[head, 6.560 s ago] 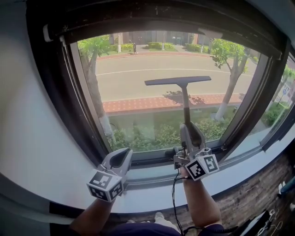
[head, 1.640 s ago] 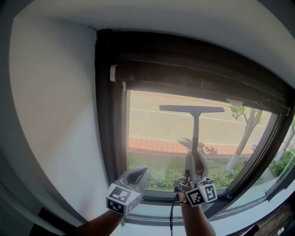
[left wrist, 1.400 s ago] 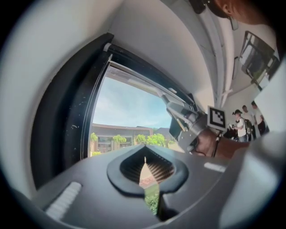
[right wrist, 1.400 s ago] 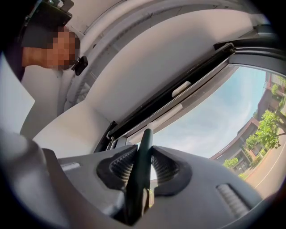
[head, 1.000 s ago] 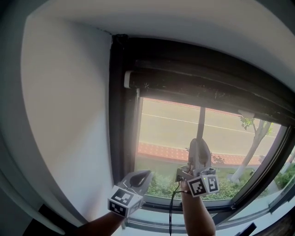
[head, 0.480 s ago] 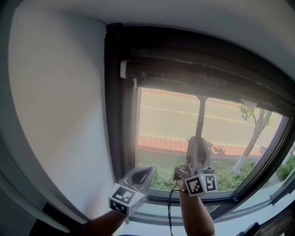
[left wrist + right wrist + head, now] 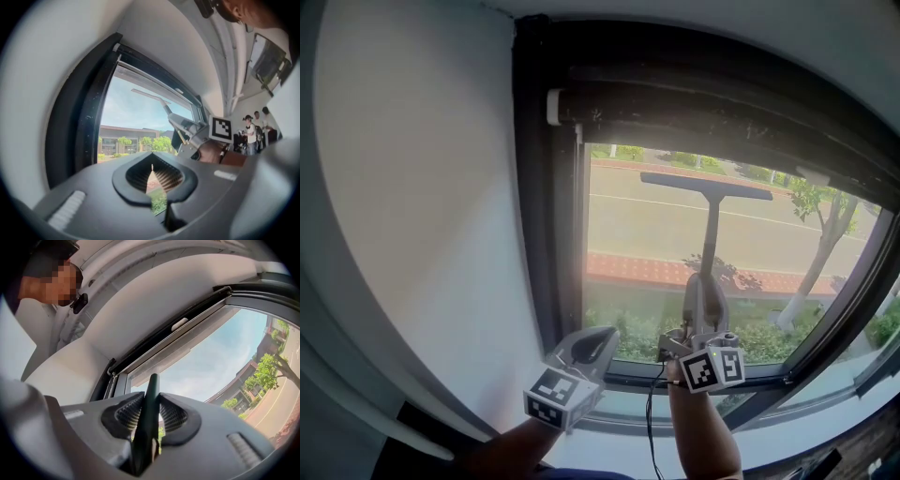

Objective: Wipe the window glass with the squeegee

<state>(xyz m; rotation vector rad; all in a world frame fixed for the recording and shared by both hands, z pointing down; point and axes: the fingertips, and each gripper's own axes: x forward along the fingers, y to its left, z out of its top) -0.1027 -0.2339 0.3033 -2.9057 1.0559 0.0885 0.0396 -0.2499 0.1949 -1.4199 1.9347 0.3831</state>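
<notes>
Your right tongs (image 7: 704,281) clench the squeegee (image 7: 709,225) by its handle, and its blade above them has come down from the top frame (image 7: 703,103) onto the window glass (image 7: 637,234), so a downward stroke probably begins; your left tongs (image 7: 602,336) beside them are closed and empty.

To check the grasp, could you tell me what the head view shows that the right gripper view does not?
Head view only: the squeegee blade high on the glass, and the left gripper. Right gripper view only: the fingers of the right gripper clamped on the squeegee handle. Both: that handle and the dark window frame.
</notes>
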